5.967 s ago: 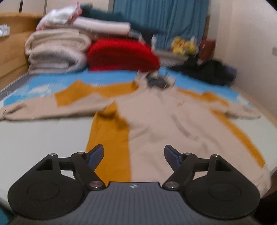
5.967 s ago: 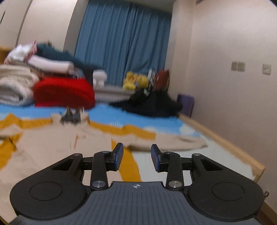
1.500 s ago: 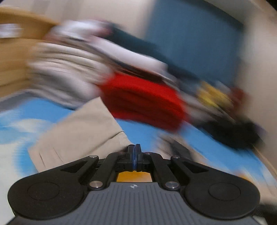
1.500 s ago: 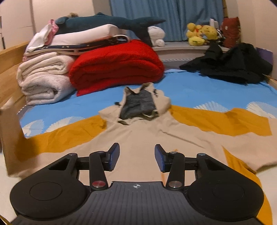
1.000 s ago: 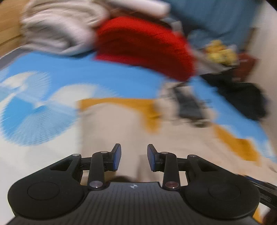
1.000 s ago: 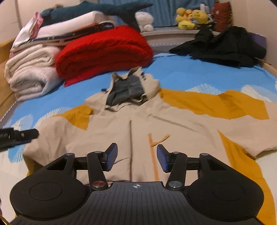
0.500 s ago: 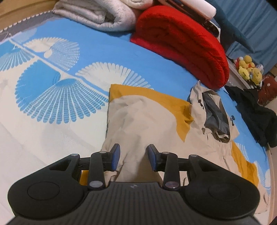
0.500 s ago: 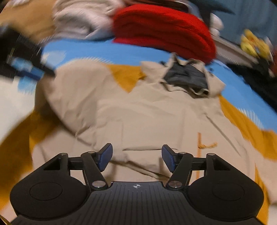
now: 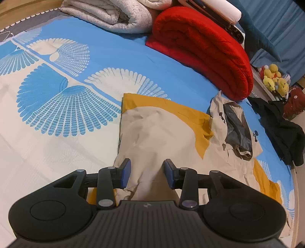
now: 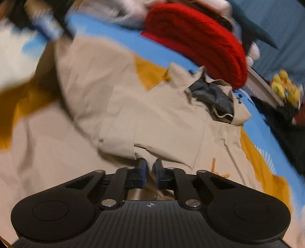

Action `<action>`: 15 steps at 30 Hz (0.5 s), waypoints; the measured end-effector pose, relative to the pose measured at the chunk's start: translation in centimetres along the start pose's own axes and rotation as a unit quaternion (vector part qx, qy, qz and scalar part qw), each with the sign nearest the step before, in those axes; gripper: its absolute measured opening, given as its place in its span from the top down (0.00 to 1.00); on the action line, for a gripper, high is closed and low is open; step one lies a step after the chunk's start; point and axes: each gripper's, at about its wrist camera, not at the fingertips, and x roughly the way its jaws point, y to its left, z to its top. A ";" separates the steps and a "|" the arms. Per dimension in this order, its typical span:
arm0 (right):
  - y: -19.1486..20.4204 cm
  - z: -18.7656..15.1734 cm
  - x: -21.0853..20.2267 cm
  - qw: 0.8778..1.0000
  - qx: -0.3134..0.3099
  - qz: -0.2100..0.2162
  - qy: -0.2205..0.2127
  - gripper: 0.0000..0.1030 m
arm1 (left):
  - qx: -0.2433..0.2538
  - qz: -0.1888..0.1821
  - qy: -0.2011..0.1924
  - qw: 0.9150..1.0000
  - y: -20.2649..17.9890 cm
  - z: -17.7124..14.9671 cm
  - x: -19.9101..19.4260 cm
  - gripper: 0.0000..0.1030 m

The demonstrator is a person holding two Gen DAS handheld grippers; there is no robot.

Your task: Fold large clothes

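From the left wrist, the left gripper [image 9: 146, 173] hangs with its blue-padded jaws wide apart, nothing between them, over the beige and mustard-yellow hooded jacket [image 9: 162, 133]; the jacket lies flat on the blue bedsheet with white fan patterns [image 9: 63, 106], one sleeve folded in over the chest; a rolled red fleece blanket [image 9: 205, 49] sits beyond the hood, a grey folded blanket [image 9: 114, 15] beside it.

From the right wrist, blurred, the right gripper [image 10: 150, 172] has its jaws narrowed to a slim gap above the jacket's [image 10: 152, 118] front; whether cloth is pinched cannot be told; the folded sleeve cuff [image 10: 118, 145] lies just ahead.
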 end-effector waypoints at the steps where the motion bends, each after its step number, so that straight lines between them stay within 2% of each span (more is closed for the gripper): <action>1: -0.8 0.3 -0.5 1.000 0.029 0.000 -0.012 0.97 | 0.001 0.001 -0.001 1.000 0.0 0.0 0.0 0.59; 3: -2.8 0.8 -1.5 0.994 0.098 -0.008 -0.039 0.99 | 0.003 0.004 -0.002 1.000 -0.1 0.0 0.0 0.59; 4: -4.5 0.9 -2.2 0.985 0.158 -0.017 -0.060 0.99 | 0.004 0.005 -0.003 1.000 -0.1 0.0 0.0 0.59; 6: -8.3 0.0 -4.0 0.946 0.301 -0.047 -0.110 0.99 | 0.007 0.008 -0.004 1.000 0.0 0.0 0.1 0.59; 8: -11.6 -1.7 -5.0 0.896 0.417 -0.085 -0.126 0.99 | 0.010 0.010 -0.002 1.000 0.0 -0.1 0.2 0.59; 9: -13.0 -2.7 -5.1 0.875 0.458 -0.104 -0.117 0.99 | 0.012 0.011 -0.001 1.000 0.1 -0.1 0.3 0.59; 12: -15.7 -5.4 -4.1 0.831 0.538 -0.128 -0.064 0.94 | 0.016 0.014 0.004 1.000 0.2 -0.2 0.6 0.59; 13: -16.1 -6.1 -3.7 0.822 0.553 -0.126 -0.048 0.94 | 0.016 0.014 0.007 1.000 0.2 -0.2 0.7 0.59; 15: -17.3 -7.9 -2.4 0.794 0.599 -0.100 -0.012 0.93 | 0.013 0.012 0.014 1.000 0.4 -0.4 1.1 0.59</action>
